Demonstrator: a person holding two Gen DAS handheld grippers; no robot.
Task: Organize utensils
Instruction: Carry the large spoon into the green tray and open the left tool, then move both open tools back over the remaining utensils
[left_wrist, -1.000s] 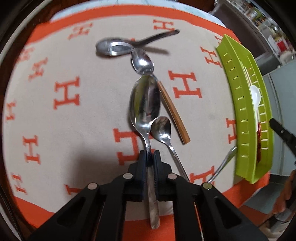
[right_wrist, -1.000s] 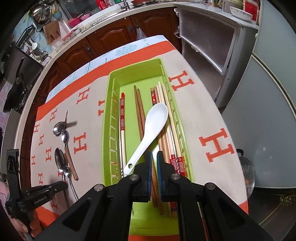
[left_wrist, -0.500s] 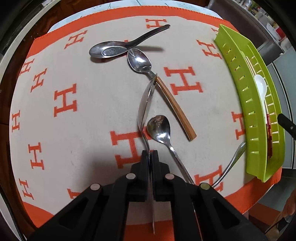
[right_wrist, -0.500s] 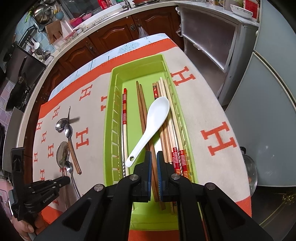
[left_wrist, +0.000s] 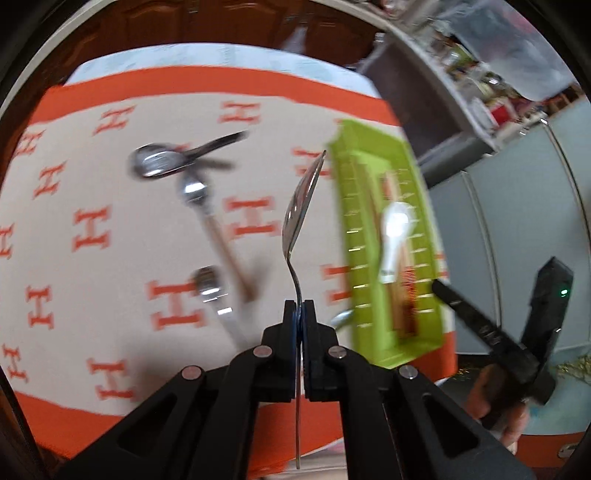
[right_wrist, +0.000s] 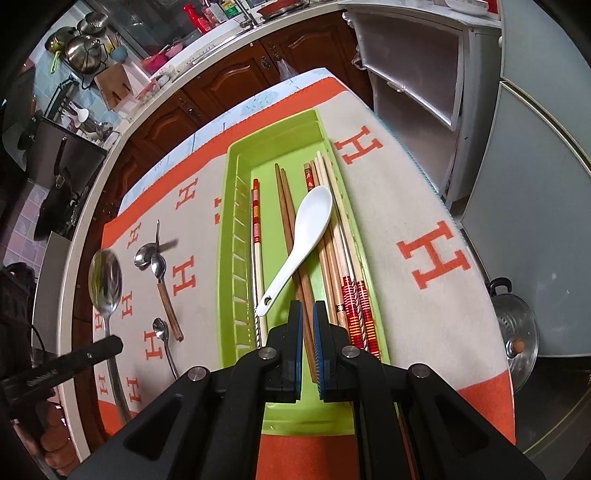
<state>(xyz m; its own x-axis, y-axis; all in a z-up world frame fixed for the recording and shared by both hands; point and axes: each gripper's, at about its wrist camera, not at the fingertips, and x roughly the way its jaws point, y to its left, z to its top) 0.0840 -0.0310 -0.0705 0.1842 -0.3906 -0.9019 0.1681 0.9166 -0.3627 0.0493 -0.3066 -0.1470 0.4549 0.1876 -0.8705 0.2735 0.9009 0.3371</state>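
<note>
My left gripper (left_wrist: 299, 308) is shut on the handle of a large steel spoon (left_wrist: 301, 206) and holds it in the air above the cloth, bowl edge-on. In the right wrist view that spoon (right_wrist: 105, 280) hangs at the far left. A green tray (right_wrist: 236, 236) holds several chopsticks (right_wrist: 334, 243) and a white ceramic spoon (right_wrist: 301, 243); the tray also shows in the left wrist view (left_wrist: 347, 206). My right gripper (right_wrist: 307, 314) hovers over the tray's near end, jaws nearly together, empty. Small steel spoons (right_wrist: 155, 266) and a wooden-handled one (right_wrist: 170, 310) lie on the cloth.
The orange and beige cloth (right_wrist: 424, 229) covers the table. Wooden cabinets (right_wrist: 236, 77) stand behind. A grey fridge (right_wrist: 535, 184) and a steel pot lid (right_wrist: 515, 332) are to the right.
My left gripper has lifted the large spoon off the cloth and swung it right, toward the green tray. The right gripper has stayed over the tray.
</note>
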